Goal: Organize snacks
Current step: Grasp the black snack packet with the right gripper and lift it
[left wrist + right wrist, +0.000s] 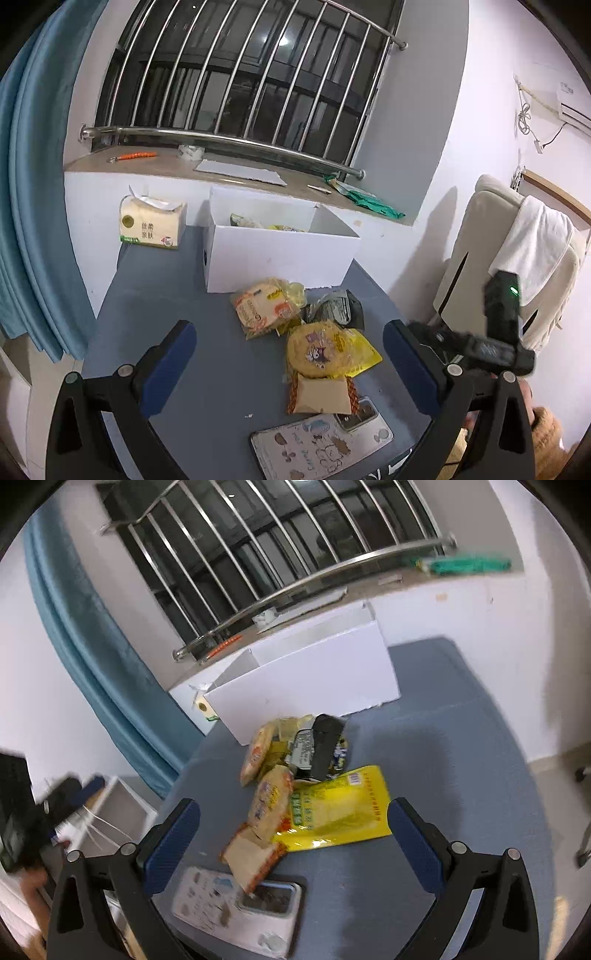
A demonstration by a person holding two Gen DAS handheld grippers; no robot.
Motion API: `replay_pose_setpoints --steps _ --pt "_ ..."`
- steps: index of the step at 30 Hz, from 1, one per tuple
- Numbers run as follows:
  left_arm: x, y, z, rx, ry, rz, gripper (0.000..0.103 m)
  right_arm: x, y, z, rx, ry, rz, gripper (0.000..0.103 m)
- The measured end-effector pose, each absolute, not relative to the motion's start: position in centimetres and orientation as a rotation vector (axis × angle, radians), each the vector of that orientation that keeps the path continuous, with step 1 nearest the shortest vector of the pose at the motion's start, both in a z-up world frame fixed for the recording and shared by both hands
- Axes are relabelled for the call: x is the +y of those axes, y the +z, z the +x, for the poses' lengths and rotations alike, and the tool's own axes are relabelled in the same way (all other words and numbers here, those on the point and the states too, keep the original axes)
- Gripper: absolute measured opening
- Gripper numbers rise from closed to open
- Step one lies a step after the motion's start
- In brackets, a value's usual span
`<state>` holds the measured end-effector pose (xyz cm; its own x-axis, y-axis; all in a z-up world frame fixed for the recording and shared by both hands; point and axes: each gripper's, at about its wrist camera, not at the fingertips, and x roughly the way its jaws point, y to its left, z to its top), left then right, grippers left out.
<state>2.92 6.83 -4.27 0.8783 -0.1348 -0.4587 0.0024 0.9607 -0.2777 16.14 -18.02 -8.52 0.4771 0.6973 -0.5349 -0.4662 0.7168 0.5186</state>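
Note:
A heap of snack packets lies on the grey-blue table (177,332) in front of a white open box (280,254). Among them are an orange-printed cracker pack (260,308), a dark foil packet (338,308), a yellow bag with a round cake (328,349) and a small brown-edged packet (323,397). The box holds a few packets (255,223). My left gripper (288,369) is open just above the near packets. In the right wrist view the big yellow bag (340,808), cracker pack (269,805), brown-edged packet (251,856) and white box (314,679) show. My right gripper (293,843) is open over them.
A phone in a decorated case (321,443) lies at the table's near edge, also (240,908). A tissue pack (151,225) stands left of the box. A windowsill with tape, paper and a green bag runs behind. The right gripper's body (495,332) hovers at right.

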Motion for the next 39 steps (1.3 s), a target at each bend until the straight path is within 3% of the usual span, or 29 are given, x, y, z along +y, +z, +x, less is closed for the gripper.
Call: replay_pose_setpoints --steps 14,15,16,17,20,29,39 --pt "8.3 -5.9 3.5 0.536 -0.045 -0.308 0.103 -11.2 -12.3 26.7 1.038 0.683 0.283 0.103" --pt "8.4 -6.1 3.6 0.539 -0.043 -0.314 0.103 -10.8 -12.7 27.0 1.061 0.682 0.277 0.098" --pt "8.5 -6.2 3.6 0.543 -0.042 -0.317 0.103 -10.4 -13.0 27.3 1.076 0.677 0.262 0.086" --pt "8.5 -6.4 3.7 0.546 -0.041 -0.318 0.103 -10.3 -13.2 27.5 1.082 0.659 0.228 0.045" --pt "8.5 -6.7 3.7 0.553 -0.035 -0.312 0.103 -10.9 -13.0 26.9 1.059 0.695 0.23 0.028" --pt "7.4 -8.5 7.9 0.651 -0.068 -0.317 0.103 -16.2 -8.5 21.1 0.817 0.711 0.212 0.026" --pt "8.2 -12.0 19.7 0.881 0.043 -0.374 0.103 -21.1 -5.4 15.5 0.675 0.691 0.25 0.026"
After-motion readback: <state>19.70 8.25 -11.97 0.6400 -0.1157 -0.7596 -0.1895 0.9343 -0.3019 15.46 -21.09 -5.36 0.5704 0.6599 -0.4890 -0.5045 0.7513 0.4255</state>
